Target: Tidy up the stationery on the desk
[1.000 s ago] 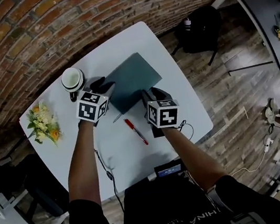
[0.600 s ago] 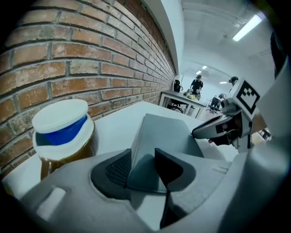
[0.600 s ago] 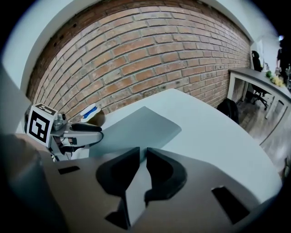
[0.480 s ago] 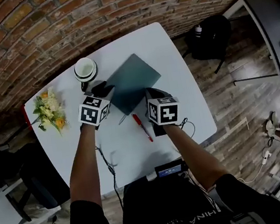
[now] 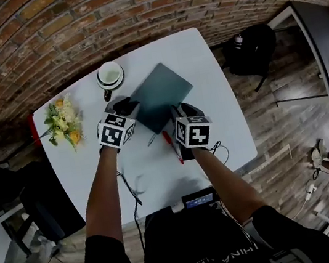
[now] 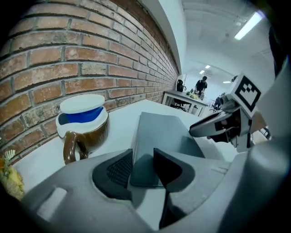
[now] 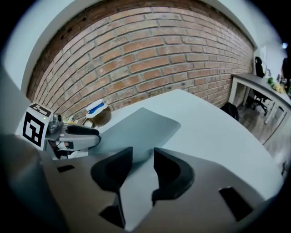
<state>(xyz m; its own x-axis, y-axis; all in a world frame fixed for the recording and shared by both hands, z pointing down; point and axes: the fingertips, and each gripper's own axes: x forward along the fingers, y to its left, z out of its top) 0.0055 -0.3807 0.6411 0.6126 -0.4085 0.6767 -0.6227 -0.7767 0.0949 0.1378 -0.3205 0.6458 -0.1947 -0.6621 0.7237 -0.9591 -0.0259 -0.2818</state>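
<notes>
desk [image 5: 204, 71], white. dark teal notebook [image 5: 161, 94] lies flat near the middle. red pen [image 5: 172, 146] lies just off its near edge, beside your right gripper [image 7: 142, 166]. mug [image 5: 110, 77] and flowers [image 5: 63, 121] stand toward the brick wall.
your left gripper [image 6: 143, 168]: fingers spread, just been closing, the notebook's near corner in the gap; whether the pads touch it is unclear.
right gripper: fingers apart, just been opening, only bare desk between them, the notebook's edge just beyond.
</notes>
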